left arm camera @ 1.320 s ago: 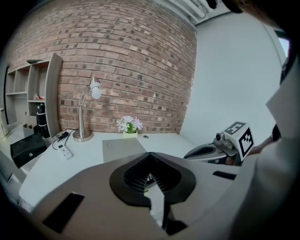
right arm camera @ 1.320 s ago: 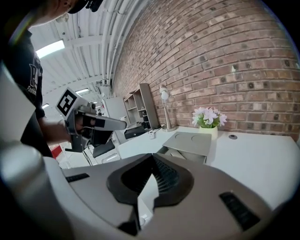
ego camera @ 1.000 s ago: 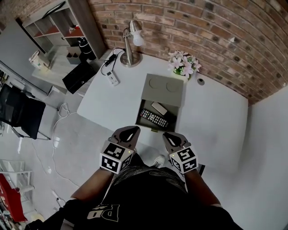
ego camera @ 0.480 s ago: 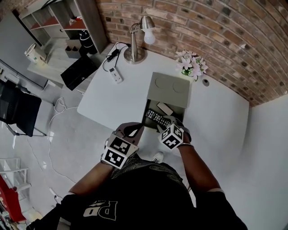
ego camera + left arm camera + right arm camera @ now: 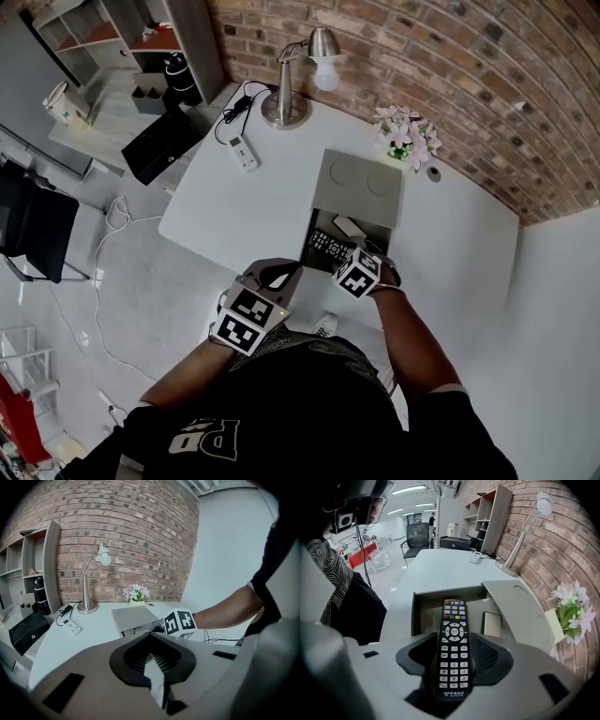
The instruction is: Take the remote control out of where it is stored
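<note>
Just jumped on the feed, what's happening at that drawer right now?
A person stands at a white desk with a gripper in each hand. The right gripper is down in the open drawer; its jaws have just been opening and now stand either side of the black remote control, not pressing on it. The remote lies flat in the drawer beside a small silver box. The left gripper is shut and empty, in front of the desk.

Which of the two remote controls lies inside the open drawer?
The black remote control, long with coloured buttons, lies in the drawer; the small white remote control lies out on the desk near the lamp.
</note>
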`<state>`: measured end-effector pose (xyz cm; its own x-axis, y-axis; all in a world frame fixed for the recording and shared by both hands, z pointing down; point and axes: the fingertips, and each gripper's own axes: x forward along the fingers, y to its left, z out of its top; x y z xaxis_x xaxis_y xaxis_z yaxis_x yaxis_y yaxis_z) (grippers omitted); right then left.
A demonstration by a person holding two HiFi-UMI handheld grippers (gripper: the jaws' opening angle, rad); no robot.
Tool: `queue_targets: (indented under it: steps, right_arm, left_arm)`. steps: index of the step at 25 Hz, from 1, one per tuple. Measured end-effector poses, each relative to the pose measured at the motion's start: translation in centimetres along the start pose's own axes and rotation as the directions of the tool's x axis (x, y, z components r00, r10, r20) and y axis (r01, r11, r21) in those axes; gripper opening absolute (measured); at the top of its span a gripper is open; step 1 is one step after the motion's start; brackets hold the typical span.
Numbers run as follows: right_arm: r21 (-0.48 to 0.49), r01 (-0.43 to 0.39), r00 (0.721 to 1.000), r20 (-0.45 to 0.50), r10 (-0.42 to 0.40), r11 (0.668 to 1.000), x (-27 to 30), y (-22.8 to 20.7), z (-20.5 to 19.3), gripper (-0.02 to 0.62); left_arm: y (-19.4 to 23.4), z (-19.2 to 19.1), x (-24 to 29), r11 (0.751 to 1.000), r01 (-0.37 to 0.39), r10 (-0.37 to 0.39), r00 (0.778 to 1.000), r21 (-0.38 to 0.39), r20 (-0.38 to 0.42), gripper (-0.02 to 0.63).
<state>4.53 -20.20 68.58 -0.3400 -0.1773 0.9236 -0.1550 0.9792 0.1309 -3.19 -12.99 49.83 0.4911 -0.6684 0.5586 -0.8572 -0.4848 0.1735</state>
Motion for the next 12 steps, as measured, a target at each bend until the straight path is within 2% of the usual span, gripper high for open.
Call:
queue_targets:
  steps: [6, 12]
  right_arm:
    - [-0.004, -0.020, 0.999, -0.046, 0.020, 1.000, 1.3, -0.1, -0.7, 0.216]
    - [-0.001, -0.042, 0.998, -0.049, 0.042, 0.999, 1.7, -0.1, -0.7, 0.216]
  left_arm:
    - [1.1, 0.1, -0.1, 1.000, -0.009, 0.009, 1.000, -0.011, -0.003, 0.006]
    - [1.4, 0.0, -0.2, 1.000, -0.012, 0.012, 1.000, -0.018, -0.003, 0.006]
